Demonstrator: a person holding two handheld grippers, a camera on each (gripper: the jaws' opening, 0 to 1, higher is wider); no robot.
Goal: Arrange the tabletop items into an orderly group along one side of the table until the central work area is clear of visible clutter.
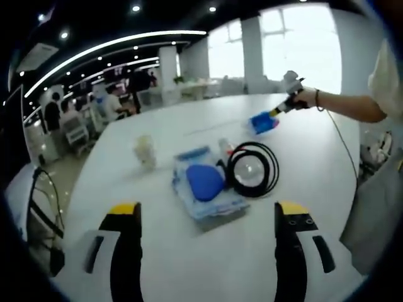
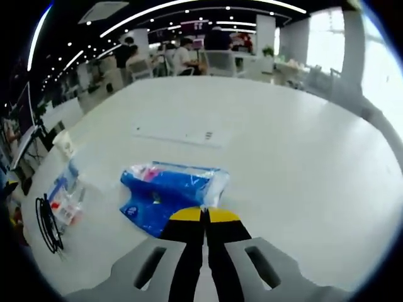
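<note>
The left black gripper with yellow tips (image 1: 208, 214) has its two jaws wide apart, both rising from the lower part of the left gripper view. The right black gripper with yellow tips (image 2: 204, 215) has its jaws pressed together with no visible gap. In the left gripper view, the person's bare forearm (image 1: 349, 106) reaches in from the right, and the hand (image 1: 306, 97) holds that other gripper

Window (image 1: 302, 47) glare, soft (perhaps motion-blurred) edges.
</note>
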